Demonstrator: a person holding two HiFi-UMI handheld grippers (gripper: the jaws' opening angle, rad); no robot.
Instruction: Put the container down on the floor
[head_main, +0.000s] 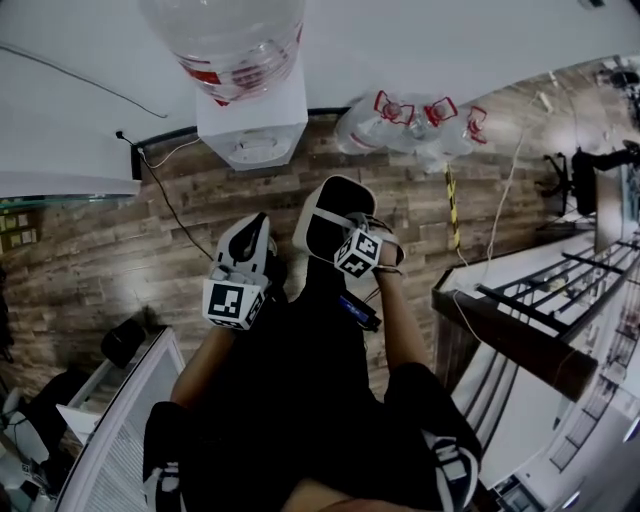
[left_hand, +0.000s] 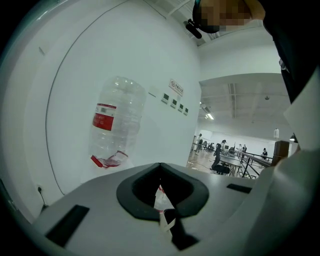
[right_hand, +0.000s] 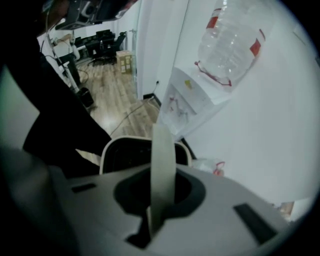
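Container (head_main: 314, 212) hung off the floor (head_main: 190, 205) just in front of the dispenser (head_main: 252, 130). It was carried by the right gripper (right_hand: 161, 180), jaws clamped on its pale, flat handle band (right_hand: 163, 150). Rounded-rectangle tub, white rim, dark inside. Looked like rigid plastic with no contents visible, so judged light and stiff, not fragile. Band looked thin and smooth, giving only a narrow pinch, so the tub would probably swing and could slip if tilted. The band's middle seemed the right hold. Left gripper (left_hand: 160, 172) was near the dispenser too, jaws drawn together, with only an unidentifiable white-and-red sliver in the slit. Floor was matt wood plank. Clear plastic bottles (head_main: 410, 125) lay just beside the dispenser.
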